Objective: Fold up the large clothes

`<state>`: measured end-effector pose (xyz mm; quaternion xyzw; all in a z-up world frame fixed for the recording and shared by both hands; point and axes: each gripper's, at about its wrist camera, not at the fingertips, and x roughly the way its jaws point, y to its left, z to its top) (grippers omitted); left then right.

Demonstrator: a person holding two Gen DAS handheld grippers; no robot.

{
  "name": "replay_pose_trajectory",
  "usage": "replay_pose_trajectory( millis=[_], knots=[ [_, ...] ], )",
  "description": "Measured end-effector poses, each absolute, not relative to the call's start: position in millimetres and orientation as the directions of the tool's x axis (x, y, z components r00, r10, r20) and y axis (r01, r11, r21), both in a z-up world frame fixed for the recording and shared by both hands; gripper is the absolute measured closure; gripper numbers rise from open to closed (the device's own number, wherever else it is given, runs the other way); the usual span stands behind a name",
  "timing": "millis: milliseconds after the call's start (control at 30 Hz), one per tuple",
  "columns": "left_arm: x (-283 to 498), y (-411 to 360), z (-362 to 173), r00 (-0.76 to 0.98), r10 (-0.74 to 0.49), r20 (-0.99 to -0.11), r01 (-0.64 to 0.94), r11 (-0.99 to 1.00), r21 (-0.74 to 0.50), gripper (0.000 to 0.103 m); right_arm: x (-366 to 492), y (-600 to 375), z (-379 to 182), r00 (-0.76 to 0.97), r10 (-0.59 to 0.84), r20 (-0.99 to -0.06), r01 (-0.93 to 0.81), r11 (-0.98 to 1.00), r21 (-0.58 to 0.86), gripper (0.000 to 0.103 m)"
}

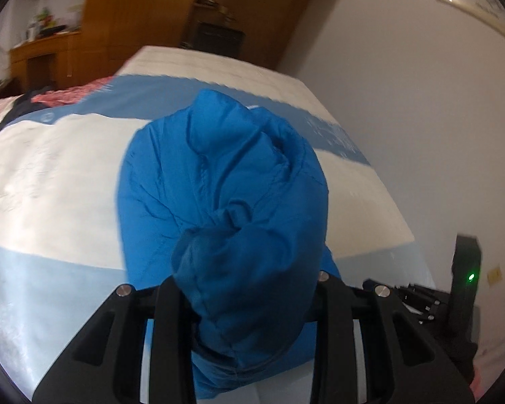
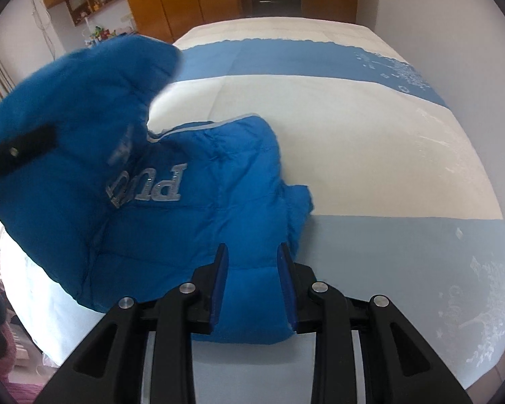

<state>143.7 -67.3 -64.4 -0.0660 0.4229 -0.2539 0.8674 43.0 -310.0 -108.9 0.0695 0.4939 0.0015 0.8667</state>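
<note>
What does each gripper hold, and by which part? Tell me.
Both hold the blue puffer jacket: left gripper on a bunched fold, right gripper on its near edge.

The blue puffer jacket (image 2: 171, 222) with grey chest lettering lies on the bed (image 2: 370, 134), near its front-left corner. 1 side is lifted clear of the bed, bunched and hanging.

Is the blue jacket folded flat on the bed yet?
No. The blue puffer jacket is bunched and half lifted: the left gripper and the right gripper each pinch its fabric above the bed.
</note>
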Motion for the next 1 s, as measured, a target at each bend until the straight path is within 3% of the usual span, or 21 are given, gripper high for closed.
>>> replay_pose_trajectory(
  millis=[267,567,833,933,1000],
  knots=[
    [157.2,-113.3,-117.9,0.384,-0.501,-0.776,0.44,0.838,-0.323,0.074,41.3,-324.3,-112.7,0.496,0.063,-0.866,0.099,0.987,0.128,0.073],
    [159.6,-114.2,-166.3,0.307,-0.496,-0.813,0.456,0.826,-0.332,0.072,41.8,-323.4,-118.1,0.48,0.066,-0.875,0.099,0.987,0.129,0.073],
    [154.3,-112.9,-157.4,0.299,-0.494,-0.817,0.456,0.826,-0.332,0.069,42.8,-319.5,-120.2,0.47,0.061,-0.88,0.095,0.988,0.119,0.072],
    [143.8,-98.3,-132.6,0.276,-0.546,-0.791,0.446,0.802,-0.398,0.059,42.0,-321.0,-116.9,0.479,0.043,-0.877,0.102,0.989,0.104,0.066],
    [135.5,-90.3,-118.8,0.264,-0.584,-0.768,0.451,0.778,-0.437,0.046,43.3,-322.7,-114.9,0.481,0.04,-0.876,0.104,0.989,0.102,0.066]
  ],
)
